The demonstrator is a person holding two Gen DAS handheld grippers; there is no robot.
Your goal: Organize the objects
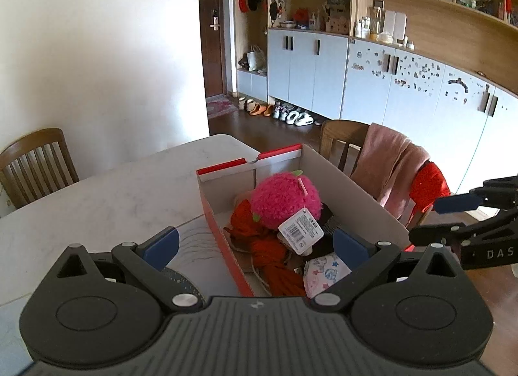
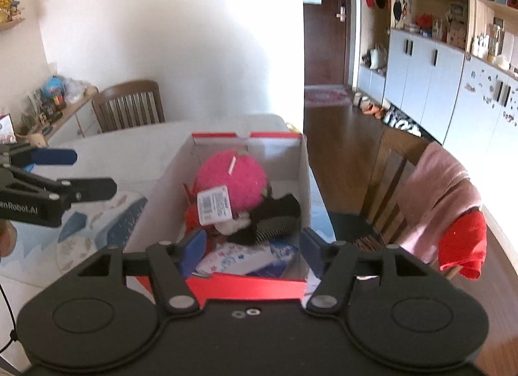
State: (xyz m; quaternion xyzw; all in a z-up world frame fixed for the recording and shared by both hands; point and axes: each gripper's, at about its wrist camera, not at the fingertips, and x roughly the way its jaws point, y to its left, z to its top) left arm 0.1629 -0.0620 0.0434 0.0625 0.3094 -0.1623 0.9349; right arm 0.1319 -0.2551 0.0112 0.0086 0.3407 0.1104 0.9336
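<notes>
A red-and-white cardboard box (image 1: 340, 178) (image 2: 213, 285) stands on the white table (image 1: 97, 194). Inside lie a pink plush ball (image 1: 281, 198) (image 2: 233, 181) with a barcode tag, an orange knitted item (image 1: 275, 259), a black brush (image 2: 275, 223) and a star-patterned cloth (image 1: 323, 270) (image 2: 236, 257). My left gripper (image 1: 255, 244) (image 2: 92, 172) hovers open over the box's left wall, with nothing between its fingers. My right gripper (image 2: 252, 243) (image 1: 433, 219) is open above the near end of the box, its pads on either side of the patterned cloth without pressing it.
A wooden chair (image 1: 35, 165) stands at the table's far left. Another chair (image 2: 395, 181), to the right of the box, carries a pink towel (image 2: 433, 194) and a red cloth (image 2: 466, 246). A blue-patterned mat (image 2: 106, 230) lies left of the box. Cabinets and shoes line the far wall.
</notes>
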